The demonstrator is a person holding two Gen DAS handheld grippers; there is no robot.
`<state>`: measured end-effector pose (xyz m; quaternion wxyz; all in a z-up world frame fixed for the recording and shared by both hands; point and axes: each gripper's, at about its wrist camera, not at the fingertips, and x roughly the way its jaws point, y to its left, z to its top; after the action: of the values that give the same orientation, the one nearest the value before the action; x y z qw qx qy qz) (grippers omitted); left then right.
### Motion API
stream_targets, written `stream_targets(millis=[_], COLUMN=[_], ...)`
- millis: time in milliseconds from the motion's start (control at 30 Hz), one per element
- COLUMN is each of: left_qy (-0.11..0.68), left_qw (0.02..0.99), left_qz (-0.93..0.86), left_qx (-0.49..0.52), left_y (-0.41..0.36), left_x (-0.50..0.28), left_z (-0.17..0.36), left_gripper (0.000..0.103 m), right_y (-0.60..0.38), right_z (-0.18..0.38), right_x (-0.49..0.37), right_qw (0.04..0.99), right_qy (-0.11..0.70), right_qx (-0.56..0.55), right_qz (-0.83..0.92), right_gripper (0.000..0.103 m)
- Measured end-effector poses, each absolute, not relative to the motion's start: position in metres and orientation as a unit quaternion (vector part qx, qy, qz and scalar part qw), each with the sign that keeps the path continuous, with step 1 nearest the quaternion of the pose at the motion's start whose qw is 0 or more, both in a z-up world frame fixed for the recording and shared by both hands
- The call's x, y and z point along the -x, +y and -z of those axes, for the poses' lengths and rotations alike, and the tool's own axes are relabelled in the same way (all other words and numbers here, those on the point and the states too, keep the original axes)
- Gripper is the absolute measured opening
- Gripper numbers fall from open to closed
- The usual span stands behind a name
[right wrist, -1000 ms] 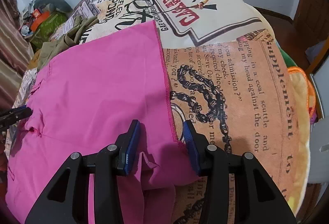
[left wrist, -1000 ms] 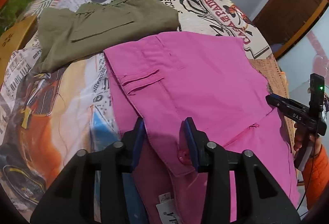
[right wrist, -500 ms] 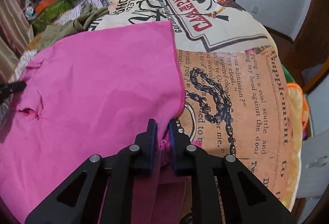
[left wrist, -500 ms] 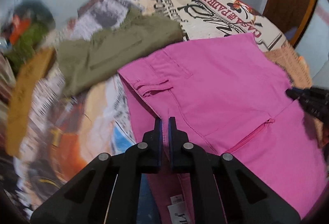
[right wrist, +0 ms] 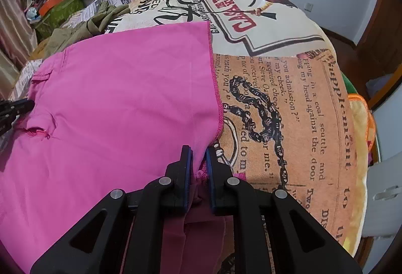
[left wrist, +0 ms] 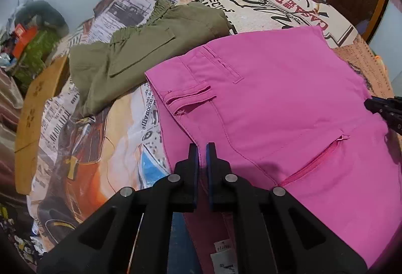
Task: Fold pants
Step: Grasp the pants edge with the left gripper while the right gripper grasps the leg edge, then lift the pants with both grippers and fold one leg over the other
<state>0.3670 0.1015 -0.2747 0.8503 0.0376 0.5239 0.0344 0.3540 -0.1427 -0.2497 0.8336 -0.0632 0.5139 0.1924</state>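
Pinching bright pink cotton pants [left wrist: 276, 103] with both hand-held grippers [left wrist: 202, 148] [right wrist: 199, 152]; advise lifting evenly toward twelve o'clock, edges aligned

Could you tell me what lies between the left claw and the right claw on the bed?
Only the pink pants: in the left wrist view their fabric spans unbroken from the left claw to the right claw, each shut on an edge.

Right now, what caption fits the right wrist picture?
Right gripper pinching the pink pants hem on the printed blanket.
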Motion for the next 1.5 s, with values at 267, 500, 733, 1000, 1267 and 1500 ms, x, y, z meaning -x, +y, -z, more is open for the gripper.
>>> stream_targets(millis=[267, 500, 733, 1000, 1267, 1500], left_qy=[0.512, 0.489, 0.479, 0.498, 0.521, 0.531], left_qw=[0.859, 0.871, 0.876, 0.865, 0.849, 0.841], left_qz=[-0.025, -0.035, -0.058, -0.04, -0.035, -0.014], left_qx=[-0.008, -0.02, 0.013, 0.051, 0.081, 0.103], left_y=[0.109, 0.121, 0.157, 0.172, 0.17, 0.174], left_x=[-0.358, -0.36, -0.38, -0.416, -0.446, -0.453], left_z=[0.255, 0.231, 0.22, 0.241, 0.272, 0.29], left_gripper=[0.009, 0.009, 0.01, 0.015, 0.045, 0.045], right_y=[-0.143, -0.149, -0.146, -0.129, -0.108, -0.091], right_z=[0.237, 0.206, 0.187, 0.192, 0.22, 0.238], right_x=[-0.355, -0.357, -0.374, -0.418, -0.46, -0.481], right_qw=[0.83, 0.846, 0.863, 0.866, 0.85, 0.839], right_qy=[0.519, 0.491, 0.46, 0.451, 0.479, 0.486], right_qx=[0.075, 0.071, 0.063, 0.048, 0.045, 0.067], right_qz=[-0.192, -0.197, -0.201, -0.209, -0.214, -0.236], right_gripper=[0.016, 0.023, 0.038, 0.049, 0.049, 0.049])
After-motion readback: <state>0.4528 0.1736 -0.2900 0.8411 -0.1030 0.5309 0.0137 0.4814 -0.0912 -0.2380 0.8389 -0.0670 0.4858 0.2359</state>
